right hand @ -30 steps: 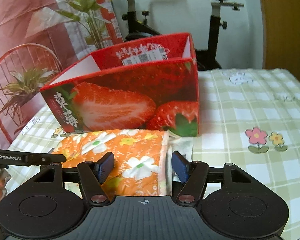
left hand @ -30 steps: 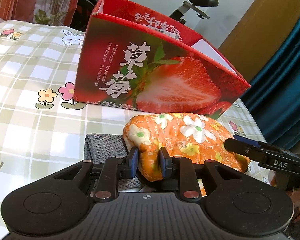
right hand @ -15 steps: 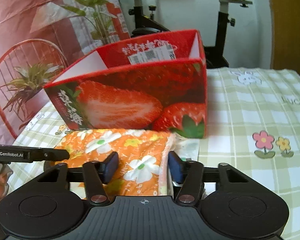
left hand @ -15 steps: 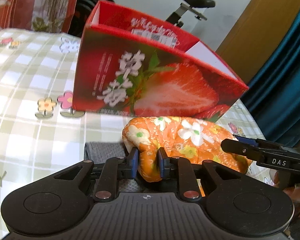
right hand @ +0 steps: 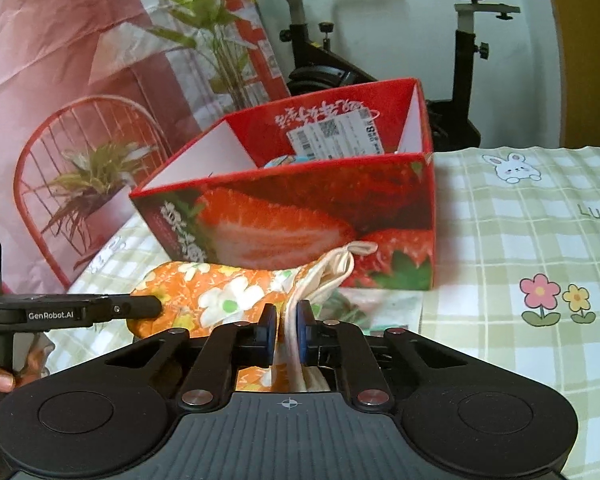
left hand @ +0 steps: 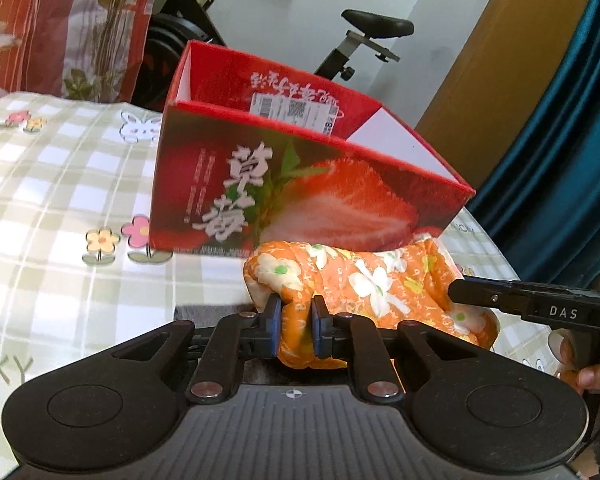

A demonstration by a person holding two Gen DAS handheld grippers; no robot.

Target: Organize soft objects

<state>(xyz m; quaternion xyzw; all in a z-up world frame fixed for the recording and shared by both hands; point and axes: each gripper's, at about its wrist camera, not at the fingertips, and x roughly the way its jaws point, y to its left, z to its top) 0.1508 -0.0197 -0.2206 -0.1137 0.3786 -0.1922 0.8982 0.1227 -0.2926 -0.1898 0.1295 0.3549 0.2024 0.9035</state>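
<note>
Orange floral quilted cloth point(left hand: 364, 280) slung between both grippers, long axis side to side, just in front of strawberry box point(left hand: 300, 200). Left gripper point(left hand: 293, 326) closing on its left end fold; right gripper point(right hand: 287, 330) clenched on cream-edged right end. Box opening lies beyond and above cloth; both hands equally near.

cloth bundle point(left hand: 364, 280): orange w/ white flowers, green + yellow bits; cream edge/cord at one end
box point(left hand: 300, 200): red, strawberry print, white script; white inside
tablecloth point(left hand: 52, 184): pale green/white check; pink + yellow flowers, white bunny
grey cloth point(left hand: 204, 312): grey
left gripper point(left hand: 293, 326): black, blue pads
right gripper point(right hand: 287, 330): black, blue pads
curtain point(left hand: 560, 120): teal
</note>
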